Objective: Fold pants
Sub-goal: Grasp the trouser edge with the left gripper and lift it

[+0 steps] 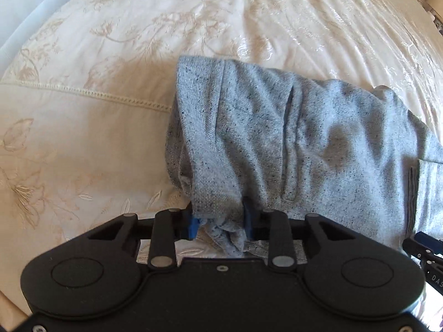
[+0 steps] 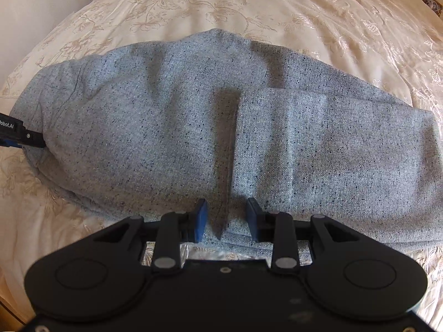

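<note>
Nearest the left wrist cam, the left gripper [image 1: 221,221] pointed steeply down w/ its blue pads [image 1: 193,225] pinched on a bunched bit of the pants [image 1: 290,138]; fabric was squeezed between both pads and crumpled below them, so it was holding cloth at a narrow gap. That bunch was at the near left corner of the garment, by an edge that looked like the waistband. Just beyond, the grey speckled pants lay folded over on the bedspread [image 1: 97,127], spreading right and far from the pads, w/ a slit pocket opening running near-to-far through the middle. At the right edge of that view a bit of the right gripper [image 1: 423,244] showed, touching the pants' near edge.

Closest in the right wrist cam, the right gripper [image 2: 225,218] also aimed down, its pads [image 2: 201,218] either side of a fold at the pants' [image 2: 166,116] near edge. Cloth sat between them, and the pads seemed to touch it, tho whether they really pressed I couldn't tell. Past the pads, a folded-over layer covered the right part of the garment, its straight edge running away from the gripper. At far left of that view the left gripper [image 2: 22,137] met the pants' left end. Beyond the garment, cream floral bedspread [image 2: 318,13] ran to the far edge.
</note>
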Tool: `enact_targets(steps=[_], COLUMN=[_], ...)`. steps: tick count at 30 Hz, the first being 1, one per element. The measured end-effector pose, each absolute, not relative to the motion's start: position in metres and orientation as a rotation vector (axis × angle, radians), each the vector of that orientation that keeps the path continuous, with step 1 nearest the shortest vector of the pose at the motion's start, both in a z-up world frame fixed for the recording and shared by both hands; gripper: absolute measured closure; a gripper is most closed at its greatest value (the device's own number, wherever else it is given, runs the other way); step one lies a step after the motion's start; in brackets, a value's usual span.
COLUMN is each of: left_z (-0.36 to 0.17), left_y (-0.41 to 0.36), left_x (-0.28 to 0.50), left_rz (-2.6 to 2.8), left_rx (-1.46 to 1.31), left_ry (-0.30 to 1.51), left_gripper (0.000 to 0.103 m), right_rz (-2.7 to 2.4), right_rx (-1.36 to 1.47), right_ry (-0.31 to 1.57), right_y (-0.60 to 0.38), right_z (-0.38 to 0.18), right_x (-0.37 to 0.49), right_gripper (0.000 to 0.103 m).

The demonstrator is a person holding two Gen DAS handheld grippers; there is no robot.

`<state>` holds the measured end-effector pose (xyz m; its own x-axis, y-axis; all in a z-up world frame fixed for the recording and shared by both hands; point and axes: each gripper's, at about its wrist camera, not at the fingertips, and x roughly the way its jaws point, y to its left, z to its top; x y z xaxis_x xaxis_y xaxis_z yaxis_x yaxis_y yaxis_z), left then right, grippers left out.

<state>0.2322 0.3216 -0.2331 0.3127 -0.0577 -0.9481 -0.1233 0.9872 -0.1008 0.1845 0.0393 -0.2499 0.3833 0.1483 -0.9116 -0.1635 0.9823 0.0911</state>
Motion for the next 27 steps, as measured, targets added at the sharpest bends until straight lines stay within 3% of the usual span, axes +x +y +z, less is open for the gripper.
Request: enact_targets(steps=[5, 7, 8, 13, 27], left_z=[-0.197, -0.183, -0.177, -0.160, -0.085], left_y=[0.320, 0.318, 0.316, 0.297, 0.202], left_x=[0.227, 0.227, 0.227, 0.225, 0.201], left_rz=[0.024, 0.017, 0.014, 0.004, 0.006], left_rx=[-0.150, -0.149, -0.147, -0.121, 0.014], left_ry=[1.185, 1.162, 1.151, 1.111, 0.961], left_gripper=[0.071, 0.072, 0.072, 0.074, 0.076], right_rz=[0.149, 0.136, 0.142, 0.183, 0.379], right_rx=[0.024, -0.013, -0.041, -0.098, 0.157], right_ry=[1.052, 1.065, 1.102, 1.136, 1.232], right_y=[0.037, 0.041, 0.043, 0.052, 0.008], right_z=[-0.225, -0.230, -0.238, -0.267, -0.281], right_x=[0.175, 0.175, 0.176, 0.171, 0.185], right_gripper=[0.073, 0.086, 0.102, 0.100, 0.101])
